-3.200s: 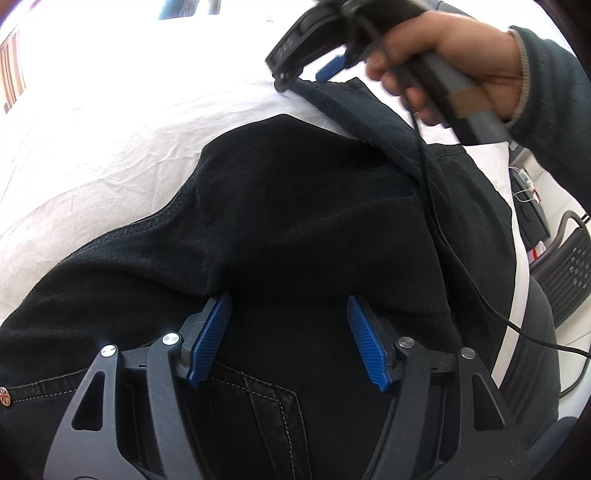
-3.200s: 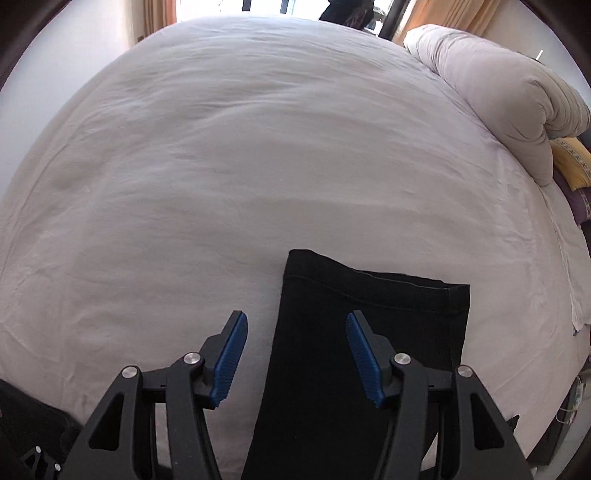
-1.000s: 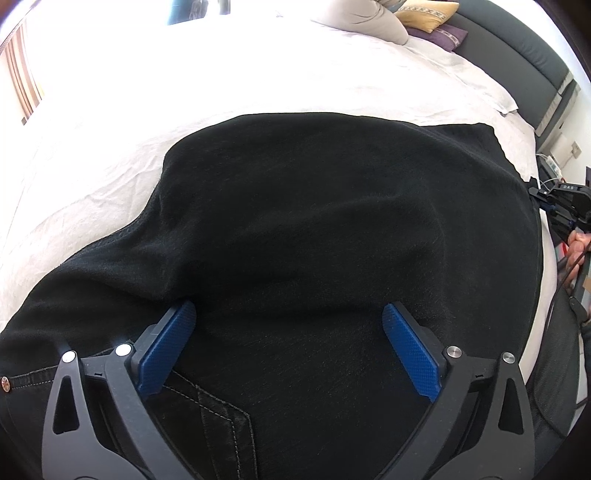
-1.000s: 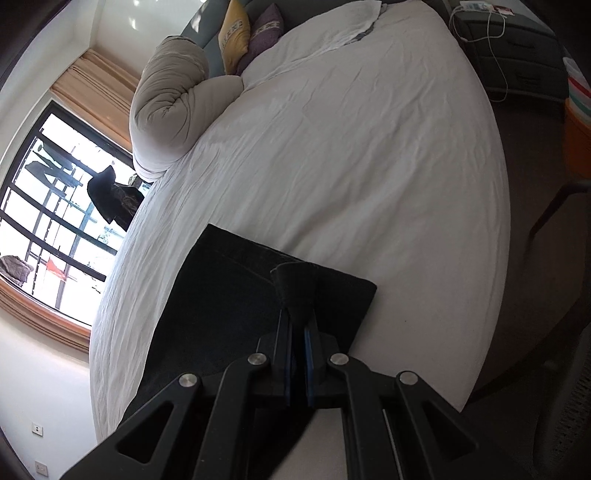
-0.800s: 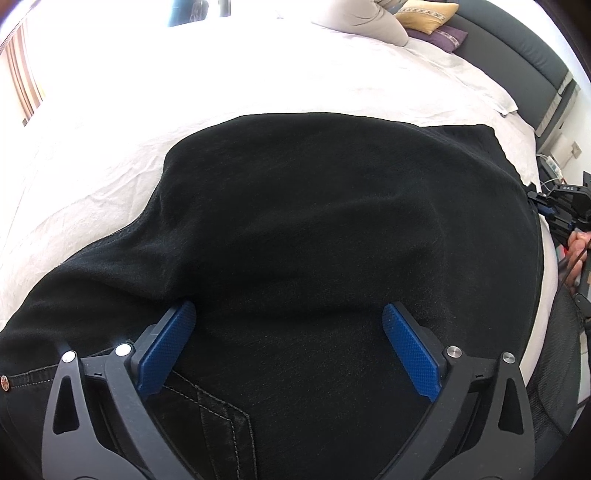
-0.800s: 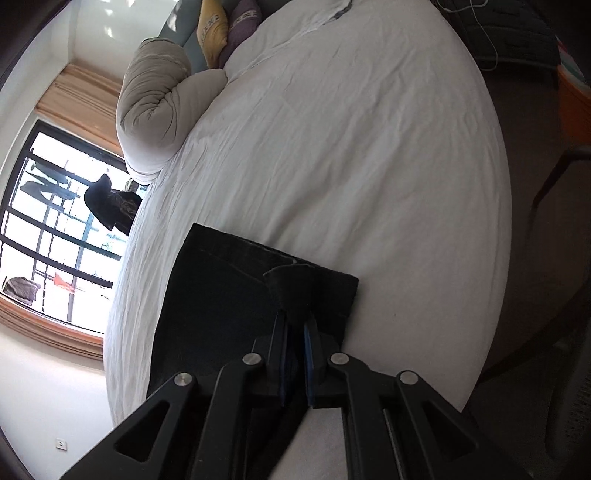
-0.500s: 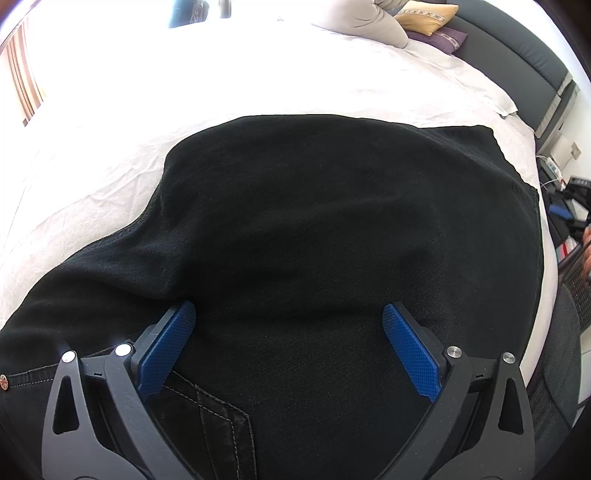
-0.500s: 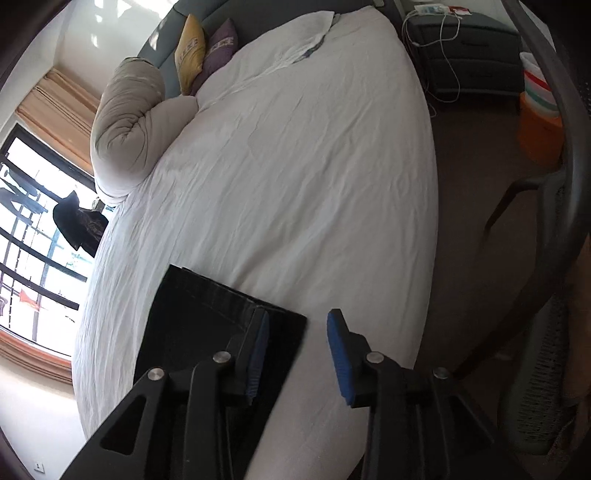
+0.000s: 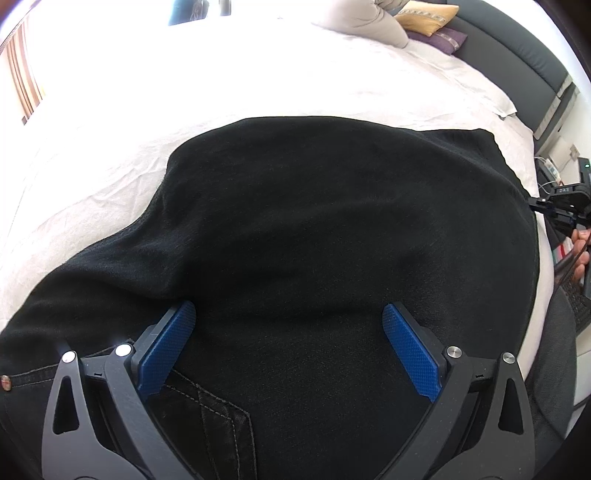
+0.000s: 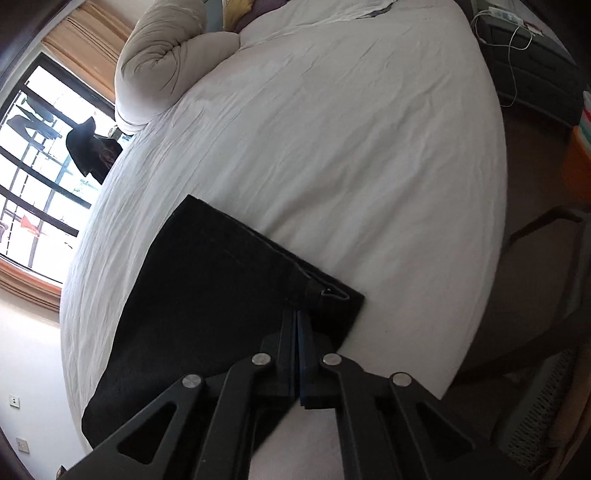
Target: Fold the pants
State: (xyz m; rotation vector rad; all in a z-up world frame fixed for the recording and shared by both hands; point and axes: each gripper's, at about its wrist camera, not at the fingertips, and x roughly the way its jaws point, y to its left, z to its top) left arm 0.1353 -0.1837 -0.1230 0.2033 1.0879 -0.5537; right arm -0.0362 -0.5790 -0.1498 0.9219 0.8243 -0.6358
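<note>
Black pants lie spread on a white bed. My left gripper is open, its blue pads resting on the waist end near a stitched pocket. In the right wrist view the leg end of the pants lies flat. My right gripper is shut on the near corner of the hem. The right gripper also shows in the left wrist view at the far right edge of the pants, with a hand behind it.
A rolled duvet and pillows lie at the head of the bed. A dark nightstand with cables stands beside the bed, and a chair stands close to the bed's edge. A window is beyond the bed.
My right gripper opened about half a second ago and has shut again on the hem corner. The left gripper stays open and still on the waist.
</note>
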